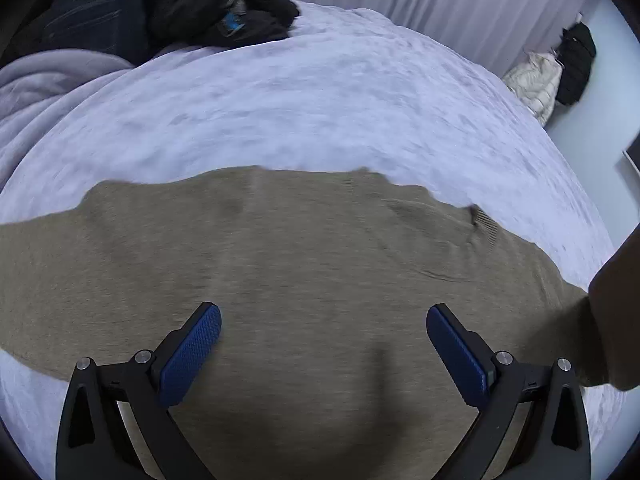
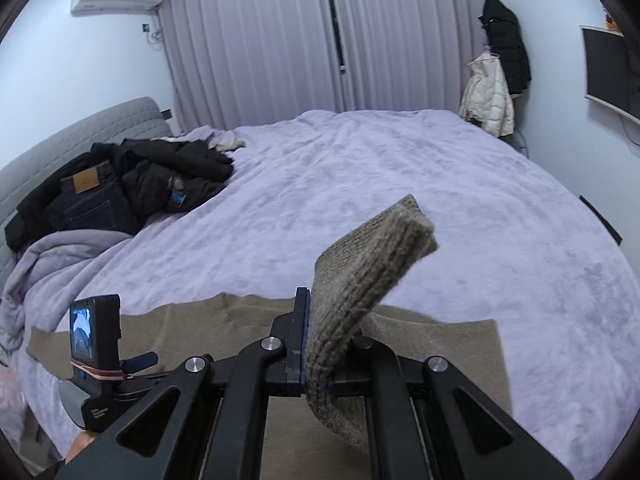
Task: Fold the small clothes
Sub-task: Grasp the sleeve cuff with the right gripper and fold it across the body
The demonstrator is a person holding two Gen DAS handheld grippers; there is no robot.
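Tan knit sweater (image 1: 304, 280), soft ribbed wool, lies spread flat on fuzzy lavender bedspread (image 1: 320, 100). R gripper (image 2: 318, 344) jaws clamped tight on a thick ribbed sleeve cuff (image 2: 372, 264), lifted off the bed. L gripper (image 1: 324, 344) jaws wide apart over the sweater body, holding nothing. Dark clothes pile (image 2: 120, 192) near headboard.

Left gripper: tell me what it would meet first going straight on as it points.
Probably the tan sweater spread flat on the bed; the left gripper, jaws open and empty, points down onto it.
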